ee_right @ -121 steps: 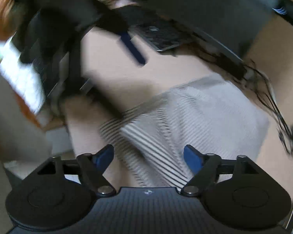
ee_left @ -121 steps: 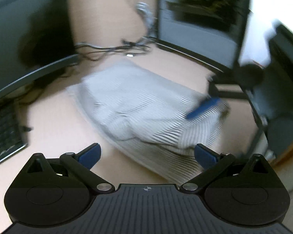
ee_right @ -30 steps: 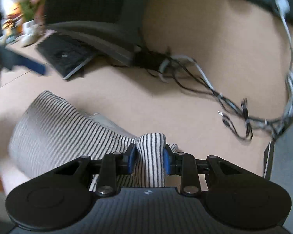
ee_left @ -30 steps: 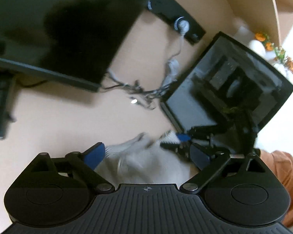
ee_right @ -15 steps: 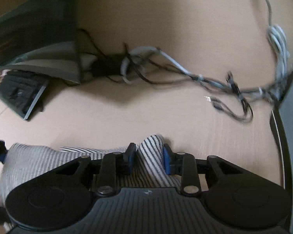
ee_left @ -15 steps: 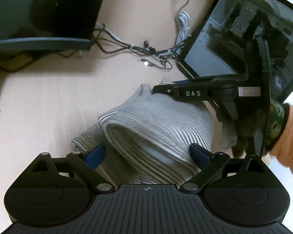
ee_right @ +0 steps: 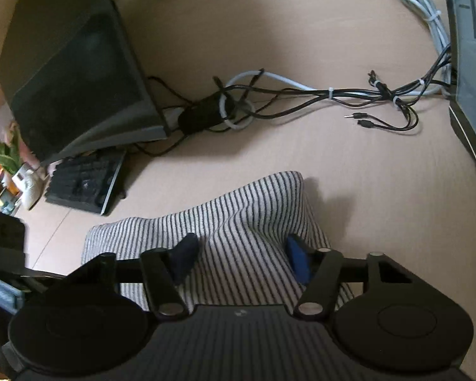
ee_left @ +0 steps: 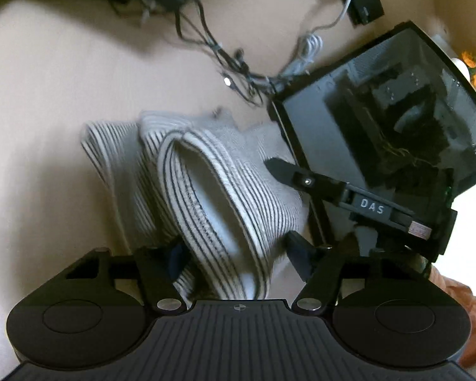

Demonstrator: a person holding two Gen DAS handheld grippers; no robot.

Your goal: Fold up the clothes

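Observation:
A grey-and-white striped garment lies folded in a thick bundle on the beige desk. My left gripper is open, its blue pads on either side of the bundle's near fold. The right gripper's black body, marked DAS, shows in the left wrist view, resting over the garment's right side. In the right wrist view the garment lies flat under my right gripper, which is open with both blue pads spread over the striped cloth.
A tangle of black and white cables crosses the desk behind the garment. A dark monitor and a black keyboard stand left. A glass-sided computer case stands close to the garment's right edge.
My right gripper has opened and let go of the pinched striped fold, which now lies flat. My left gripper has moved in closer over the bundle and stays open.

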